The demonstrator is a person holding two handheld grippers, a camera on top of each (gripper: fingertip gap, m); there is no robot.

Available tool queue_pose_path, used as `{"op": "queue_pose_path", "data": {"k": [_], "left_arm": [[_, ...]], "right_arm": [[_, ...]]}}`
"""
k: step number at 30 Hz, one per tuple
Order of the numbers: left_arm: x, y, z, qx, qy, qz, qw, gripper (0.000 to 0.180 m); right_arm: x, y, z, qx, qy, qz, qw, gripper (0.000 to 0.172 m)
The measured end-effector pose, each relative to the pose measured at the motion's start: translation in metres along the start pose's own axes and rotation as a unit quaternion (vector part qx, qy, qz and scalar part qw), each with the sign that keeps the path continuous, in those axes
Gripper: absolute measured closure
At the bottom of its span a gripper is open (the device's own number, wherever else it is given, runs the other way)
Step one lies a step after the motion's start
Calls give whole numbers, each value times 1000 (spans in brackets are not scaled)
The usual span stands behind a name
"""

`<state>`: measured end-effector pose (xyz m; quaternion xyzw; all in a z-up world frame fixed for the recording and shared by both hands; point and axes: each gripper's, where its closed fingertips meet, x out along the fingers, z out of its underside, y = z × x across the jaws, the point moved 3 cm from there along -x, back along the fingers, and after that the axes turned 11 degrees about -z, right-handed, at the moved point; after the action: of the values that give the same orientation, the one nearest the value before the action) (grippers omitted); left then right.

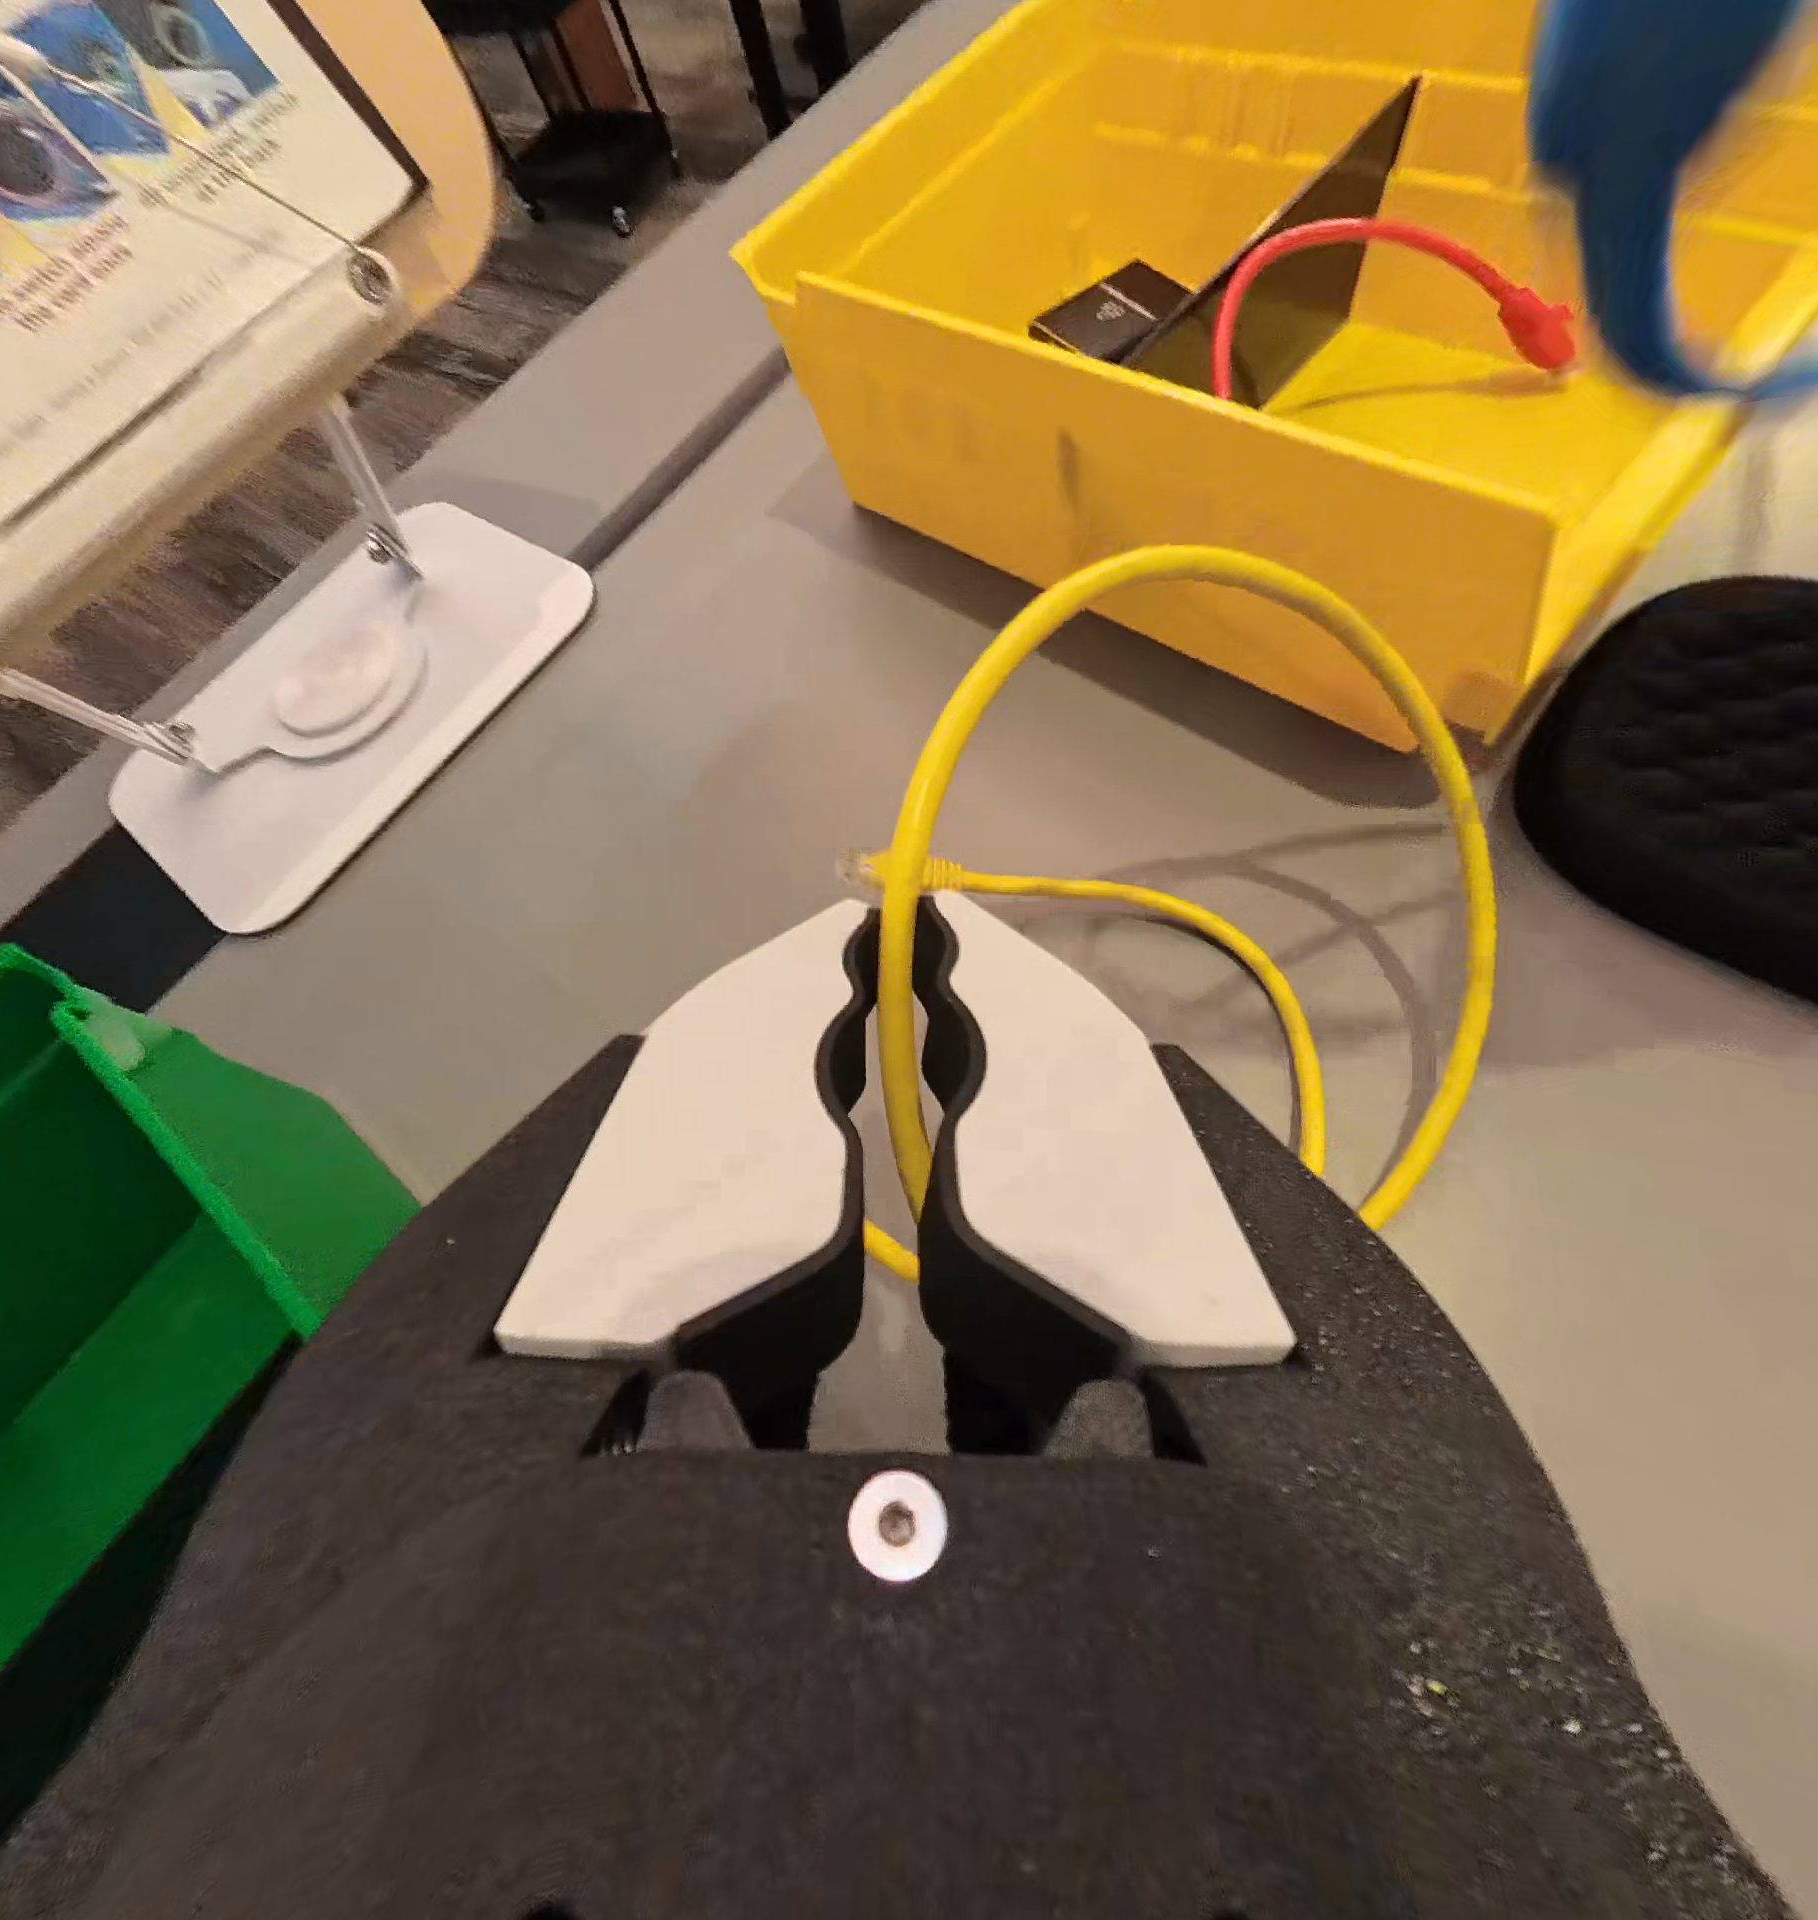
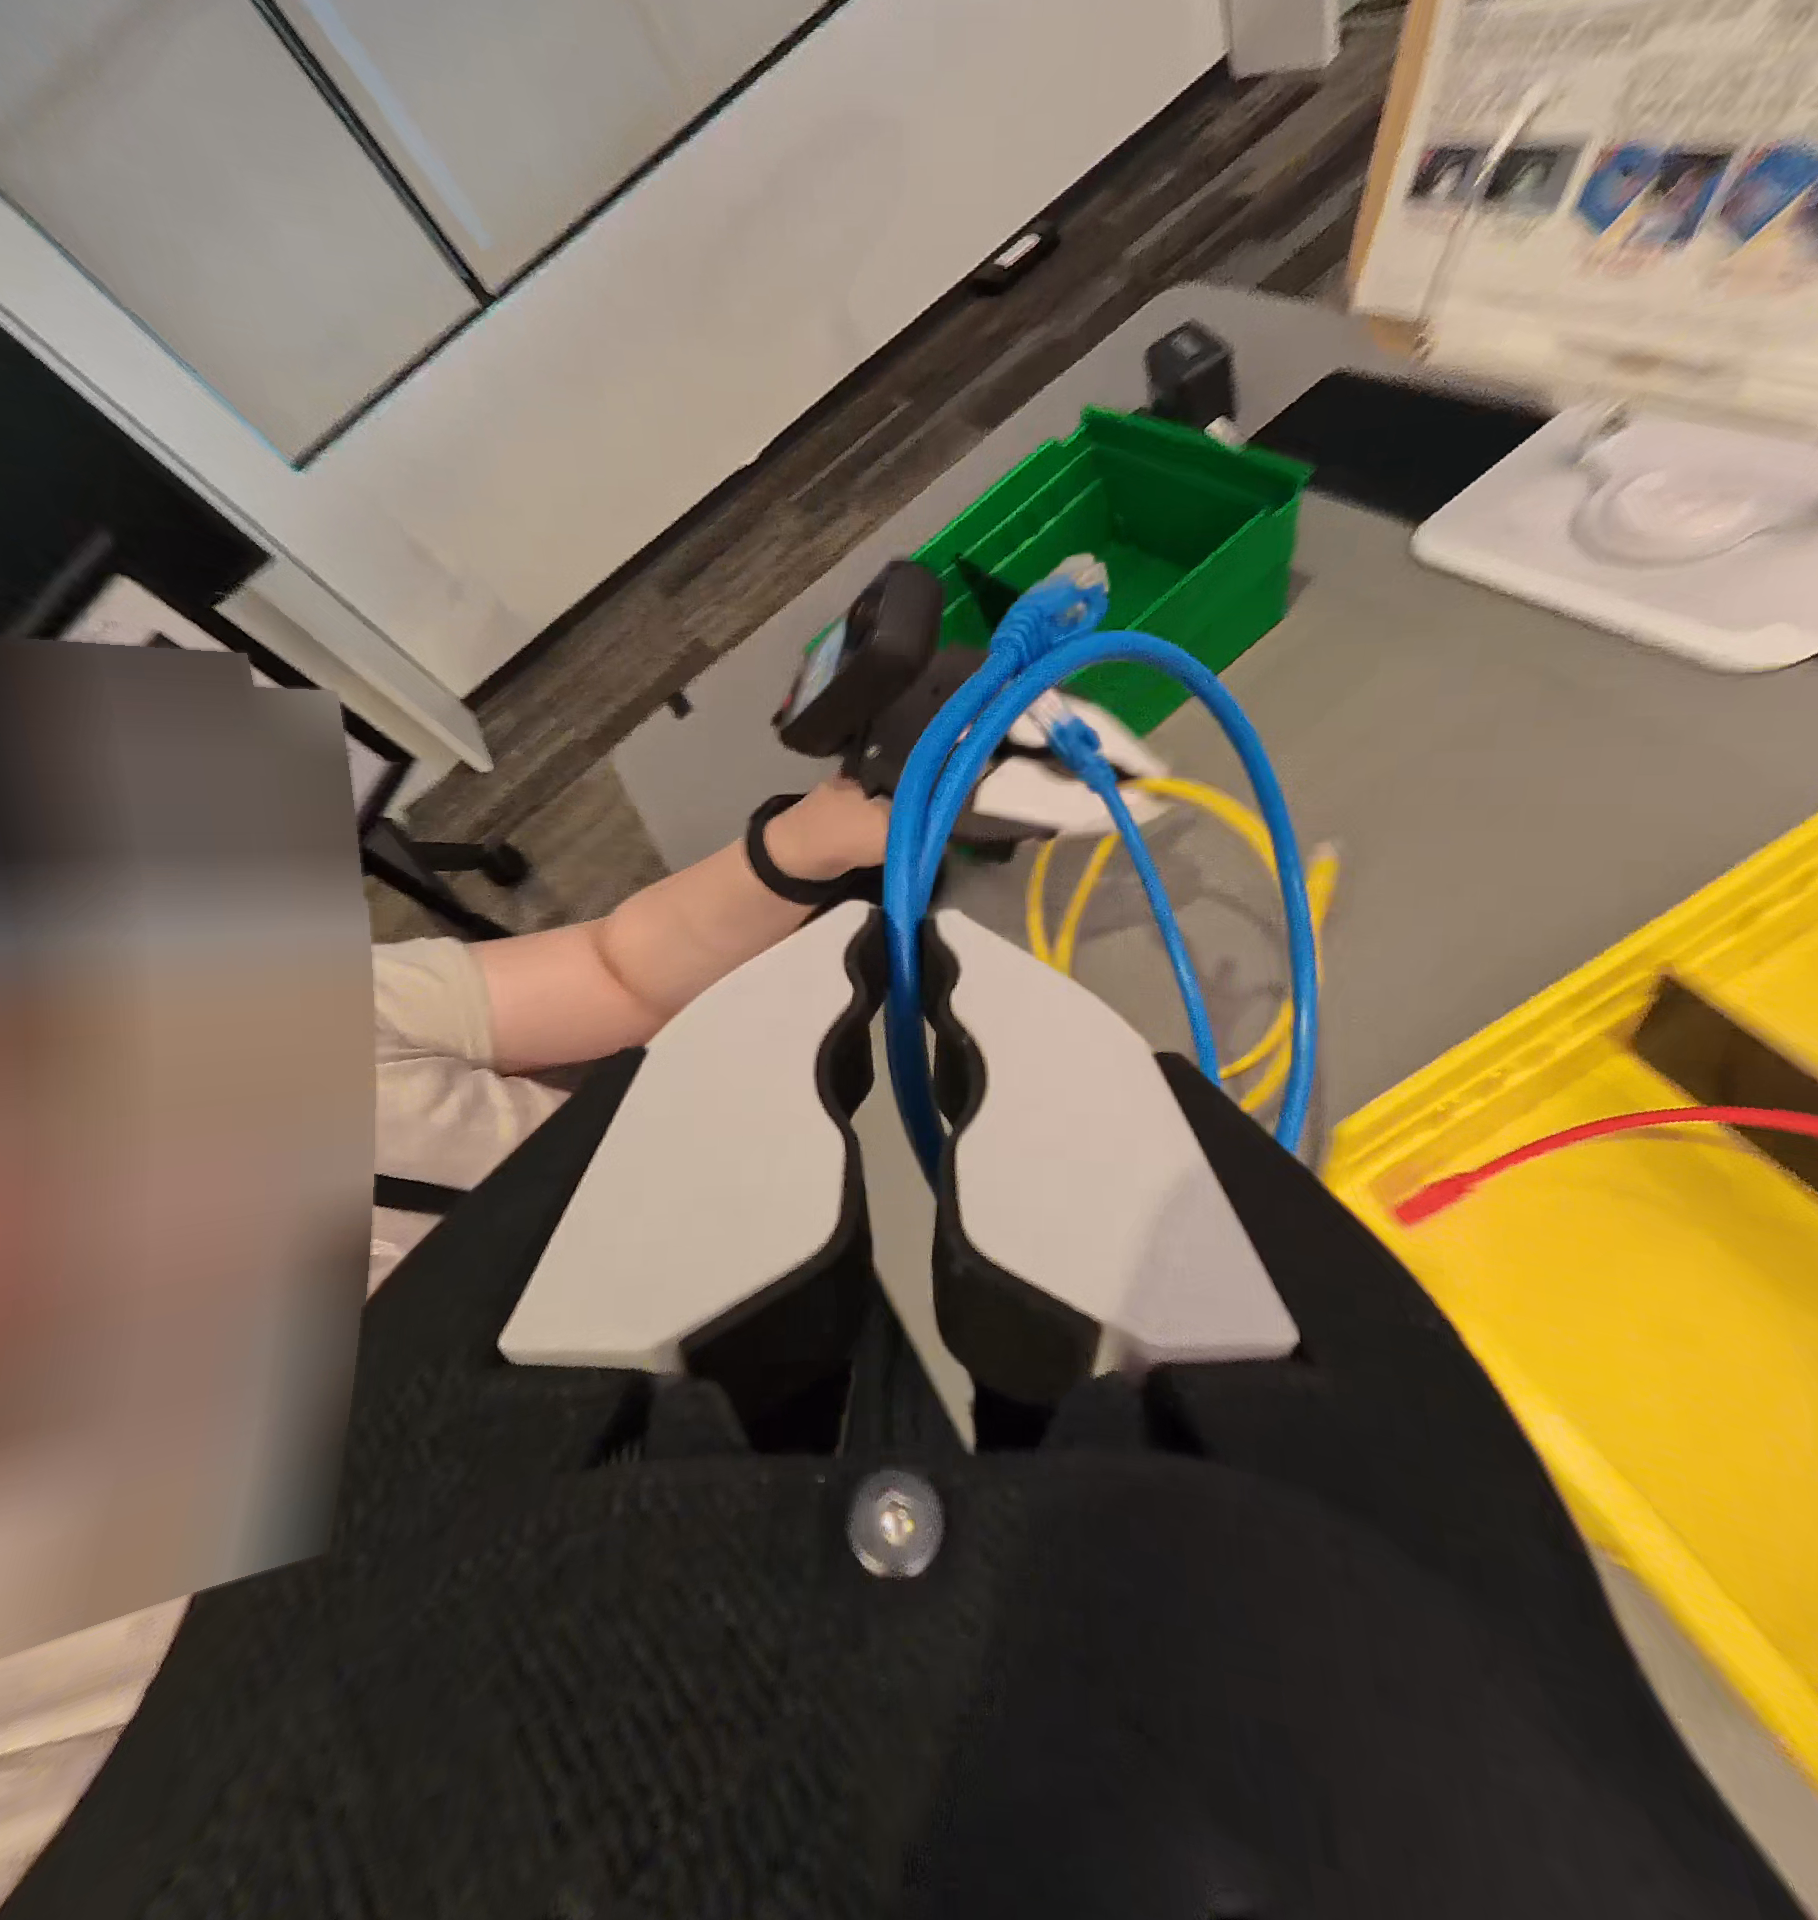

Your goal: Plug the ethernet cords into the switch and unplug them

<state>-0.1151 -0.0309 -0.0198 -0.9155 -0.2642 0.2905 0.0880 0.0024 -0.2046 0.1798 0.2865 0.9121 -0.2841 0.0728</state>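
Here, my left jaws pinch a looped yellow ethernet cord [image 1: 900,1039] over the grey desk [image 1: 614,831], while my right jaws pinch a coiled blue ethernet cord [image 2: 910,977] held up beside the yellow bin [image 1: 1144,457], where the black switch [image 1: 1102,312] and a red cord [image 1: 1404,249] lie.

Black textured claw [image 1: 897,914] bodies, pale grey fingers [image 1: 739,1122], silver centre screw [image 1: 897,1525], beige sleeve [image 2: 432,1003].
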Motion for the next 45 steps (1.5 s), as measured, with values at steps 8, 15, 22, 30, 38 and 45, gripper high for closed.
{"op": "queue_pose_path", "data": {"k": [8,15,22,30,38,45], "left_arm": [[-5,20,14,11,-6,33,999,175],[-2,26,18,5,-6,50,999,175],[-1,28,18,7,-5,54,999,175],[-5,32,16,14,0,56,998,175],[-6,32,13,11,9,58,998,176],[-11,26,9,-5,27,57,998,176]], "right_arm": [[-63,80,0,-187,-191,257,929,165],[-28,171,95,-258,-252,301,883,166],[6,218,173,-249,-351,240,870,164],[6,241,190,-147,-362,183,902,150],[-32,248,115,-204,-219,240,923,145],[-26,285,99,-202,-245,312,896,157]]}}
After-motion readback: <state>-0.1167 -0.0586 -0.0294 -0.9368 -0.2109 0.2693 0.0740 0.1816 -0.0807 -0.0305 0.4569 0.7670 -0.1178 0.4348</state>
